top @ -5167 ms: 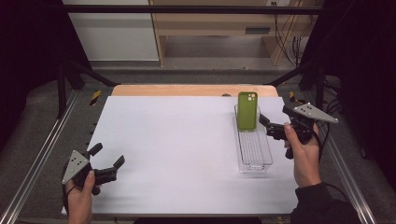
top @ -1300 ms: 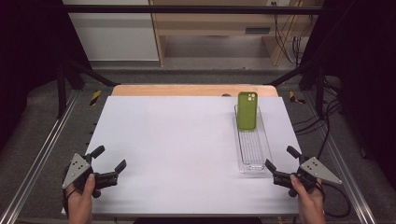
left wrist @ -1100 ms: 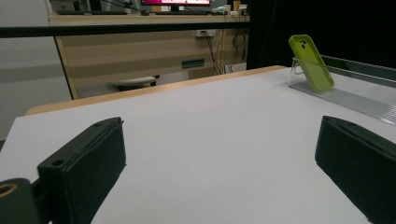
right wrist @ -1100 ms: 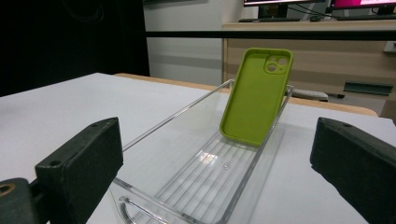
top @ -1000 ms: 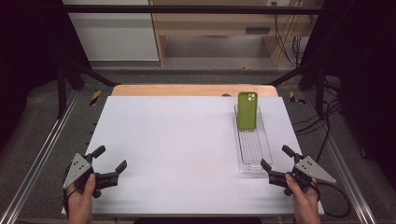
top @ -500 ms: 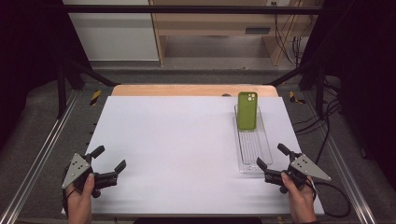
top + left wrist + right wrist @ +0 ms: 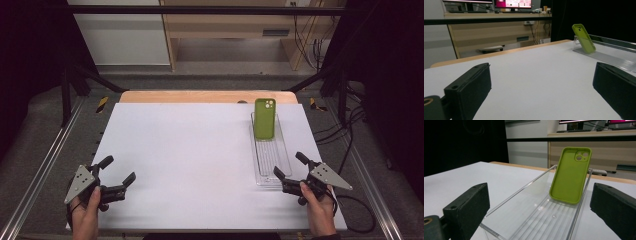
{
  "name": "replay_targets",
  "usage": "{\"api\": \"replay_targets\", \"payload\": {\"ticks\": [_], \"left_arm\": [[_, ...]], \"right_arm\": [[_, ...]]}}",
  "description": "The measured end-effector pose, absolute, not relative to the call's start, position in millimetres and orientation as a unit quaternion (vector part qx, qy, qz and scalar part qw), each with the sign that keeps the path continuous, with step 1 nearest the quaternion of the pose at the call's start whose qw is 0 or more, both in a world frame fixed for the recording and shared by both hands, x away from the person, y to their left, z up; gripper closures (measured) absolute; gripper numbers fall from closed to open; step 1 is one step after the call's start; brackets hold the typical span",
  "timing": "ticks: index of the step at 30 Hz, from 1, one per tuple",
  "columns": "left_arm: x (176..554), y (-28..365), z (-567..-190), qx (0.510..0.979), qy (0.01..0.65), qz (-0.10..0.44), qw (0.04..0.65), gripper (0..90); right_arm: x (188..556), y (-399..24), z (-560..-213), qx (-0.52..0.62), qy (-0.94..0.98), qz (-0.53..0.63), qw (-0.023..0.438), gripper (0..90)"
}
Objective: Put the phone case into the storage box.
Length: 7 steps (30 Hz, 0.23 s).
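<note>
A green phone case (image 7: 264,118) (image 7: 570,175) (image 7: 584,38) leans upright against the far end of a clear plastic tray (image 7: 270,160) (image 7: 529,215) (image 7: 609,57) on the right side of the white table. My right gripper (image 7: 291,171) is open at the tray's near end, empty, its jaws standing wide in the right gripper view. My left gripper (image 7: 119,170) rests open and empty near the table's front left corner, pointing across the table toward the tray.
The white table top (image 7: 190,150) has a wooden strip (image 7: 200,96) along its far edge. Metal rails (image 7: 45,160) run along both sides. Cables (image 7: 350,200) trail off to the right. A desk with monitors (image 7: 511,3) stands beyond the table.
My right gripper drew back from beside the phone case to the table's front right, then edged left and forward to the tray's near end. The left gripper barely moved.
</note>
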<state>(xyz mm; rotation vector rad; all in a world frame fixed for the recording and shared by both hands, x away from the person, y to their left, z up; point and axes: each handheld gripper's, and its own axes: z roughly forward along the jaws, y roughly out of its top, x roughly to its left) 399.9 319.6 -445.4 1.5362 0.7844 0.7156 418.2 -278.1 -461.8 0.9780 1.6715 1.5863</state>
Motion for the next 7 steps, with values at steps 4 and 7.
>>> {"api": "replay_targets", "payload": {"ticks": [4, 7], "left_arm": [[400.5, 317.9, -445.9, 0.662, 0.337, 0.304, 0.596, 1.3], [400.6, 317.5, -445.9, 0.662, 0.337, 0.303, 0.597, 1.3]], "right_arm": [[416.8, -278.3, -463.0, 0.371, 0.642, 0.596, 0.308, 2.8], [415.6, -279.2, -463.6, 0.365, 0.648, 0.592, 0.311, 3.1]]}}
